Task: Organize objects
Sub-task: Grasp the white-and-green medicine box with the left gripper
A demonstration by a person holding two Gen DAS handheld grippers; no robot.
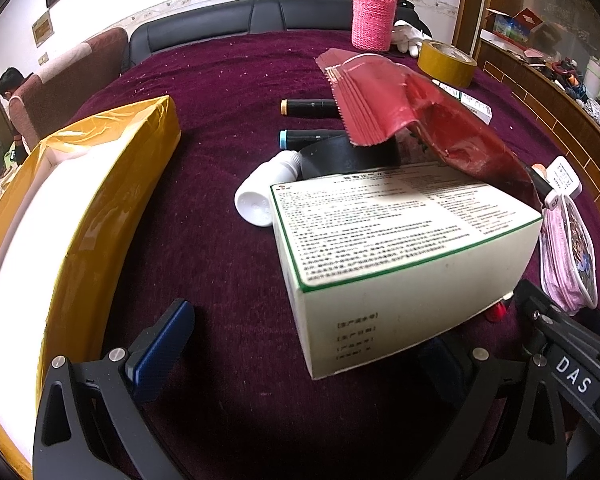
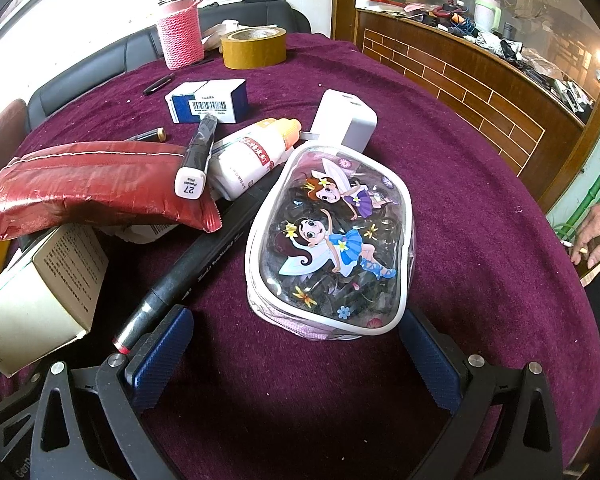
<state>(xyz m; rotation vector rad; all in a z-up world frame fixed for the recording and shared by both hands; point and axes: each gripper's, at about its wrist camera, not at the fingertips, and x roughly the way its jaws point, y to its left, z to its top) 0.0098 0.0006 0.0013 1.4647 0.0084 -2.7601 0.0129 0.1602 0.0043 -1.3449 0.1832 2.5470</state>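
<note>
The right gripper (image 2: 296,344) is held wide open low in its frame, and the near end of the pouch (image 2: 328,240) with cartoon fairies is seen between its blue fingers (image 2: 162,350). A long black marker (image 2: 204,256) lies just left of the pouch, and a red bag (image 2: 88,188) is seen further left with marker 27 (image 2: 196,160) resting on it. The left gripper (image 1: 300,356) is also spread wide; the white carton (image 1: 400,248) is seen by its right finger, which is mostly hidden behind it. A yellow box (image 1: 100,200) fills the left of that frame, and a tape roll (image 1: 446,62) stands at the upper right.
</note>
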